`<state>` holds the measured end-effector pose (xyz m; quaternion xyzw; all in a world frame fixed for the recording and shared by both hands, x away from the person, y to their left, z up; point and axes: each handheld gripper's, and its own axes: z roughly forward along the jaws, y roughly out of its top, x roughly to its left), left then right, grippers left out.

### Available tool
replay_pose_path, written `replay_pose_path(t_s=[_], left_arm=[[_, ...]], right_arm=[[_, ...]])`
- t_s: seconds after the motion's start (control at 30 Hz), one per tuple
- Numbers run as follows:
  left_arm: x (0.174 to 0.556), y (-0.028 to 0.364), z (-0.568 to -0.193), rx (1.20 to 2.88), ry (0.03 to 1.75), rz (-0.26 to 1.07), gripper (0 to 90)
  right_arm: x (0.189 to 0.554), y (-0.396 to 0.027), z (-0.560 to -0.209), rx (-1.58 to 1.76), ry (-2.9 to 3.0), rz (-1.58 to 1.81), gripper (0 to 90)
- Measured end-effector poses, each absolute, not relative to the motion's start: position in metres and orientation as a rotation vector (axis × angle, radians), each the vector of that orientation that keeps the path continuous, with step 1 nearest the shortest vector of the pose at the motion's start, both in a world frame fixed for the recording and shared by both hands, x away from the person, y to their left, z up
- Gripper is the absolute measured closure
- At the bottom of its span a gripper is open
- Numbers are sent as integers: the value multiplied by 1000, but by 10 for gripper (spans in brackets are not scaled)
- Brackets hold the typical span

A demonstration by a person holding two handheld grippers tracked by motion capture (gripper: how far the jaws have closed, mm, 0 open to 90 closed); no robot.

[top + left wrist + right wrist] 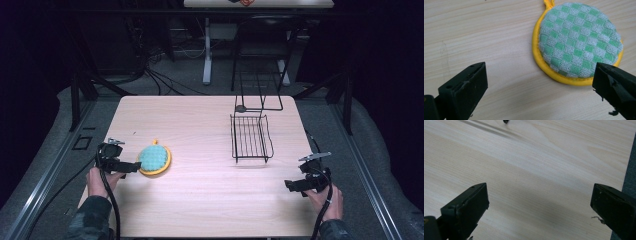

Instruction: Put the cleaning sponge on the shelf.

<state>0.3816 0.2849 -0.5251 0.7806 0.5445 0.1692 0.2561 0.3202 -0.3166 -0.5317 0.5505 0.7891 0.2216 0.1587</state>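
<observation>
Your left gripper stood with jaws apart beside the scouring pad, left of the wire rack; it looked soft, probably light, best gripped across its yellow rim.

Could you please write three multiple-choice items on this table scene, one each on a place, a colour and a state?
1. Where does the round scrubbing pad lie on the table?
A. Inside the wire rack
B. Just ahead of the left hand-held gripper
C. Beside the right hand-held gripper

2. What colour is the pad's rim?
A. Yellow
B. Red
C. Black

3. How do the jaws of the left hand-held gripper stand?
A. Shut on the pad
B. Shut on nothing
C. Open, not gripping the pad

Answers: 1 B, the pad sits at the table's left by that gripper, apart from the wire rack. 2 A, a yellow border rings the green-and-white checks. 3 C, the jaws stand wide apart with the pad ahead of them.
</observation>
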Motion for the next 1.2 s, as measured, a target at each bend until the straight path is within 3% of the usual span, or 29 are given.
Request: replay_pose_path(t_s=[0.4, 0.63, 0.87, 1.2], left_arm=[[391, 262, -523, 2160, 1404, 448, 0], [401, 264, -523, 2088, 1431, 433, 0], [414, 257, -532, 2123, 1449, 414, 5], [426, 254, -544, 2158, 1459, 388, 210]], right_arm=[[321, -313, -531, 1561, 2276, 622, 13], [322, -311, -532, 1558, 2286, 622, 13], [322, -309, -532, 1552, 2287, 630, 14], [322, -310, -533, 1552, 2290, 624, 17]])
